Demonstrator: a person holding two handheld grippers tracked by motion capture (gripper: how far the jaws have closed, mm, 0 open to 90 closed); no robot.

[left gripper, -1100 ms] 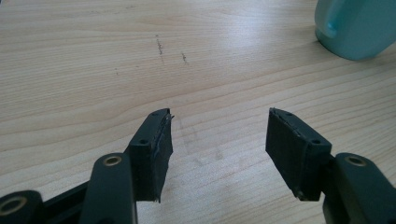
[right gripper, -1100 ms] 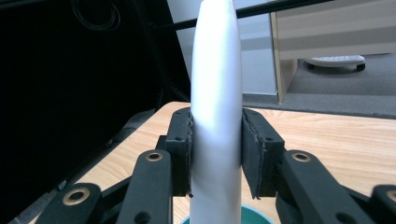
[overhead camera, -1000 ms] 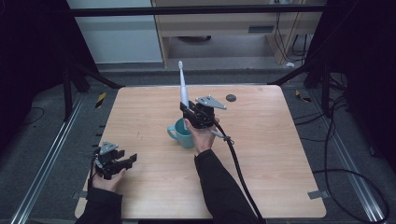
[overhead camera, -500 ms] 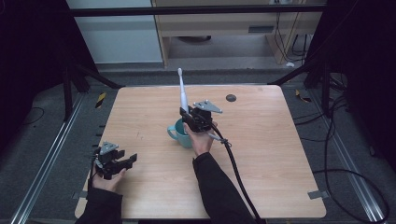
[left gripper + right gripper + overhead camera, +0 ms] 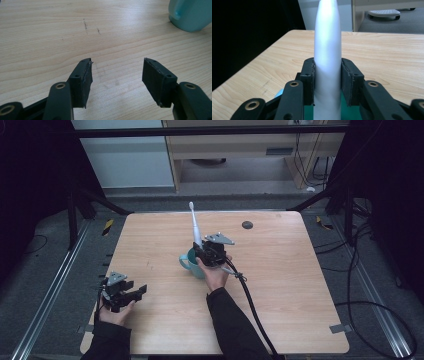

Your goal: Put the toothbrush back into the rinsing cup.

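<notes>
Wooden table (image 5: pixel 300 285): toothbrush (image 5: pixel 195 227) over mug (image 5: pixel 189 263).

The right tool (image 5: pixel 206 251) holds a white toothbrush (image 5: pixel 195 226) upright over the teal mug (image 5: pixel 190 262) on the table (image 5: pixel 290 285).

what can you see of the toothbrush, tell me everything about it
The toothbrush is white, looks like smooth plastic, and seems electric: a thick handle tapers to a thin neck with a small head on top. It stands nearly upright, leaning slightly, above the teal mug near the table's middle. The right gripper is shut on its handle, pads pressing both sides. The lower end is hidden, so whether it reaches inside the mug can't be told.
</notes>
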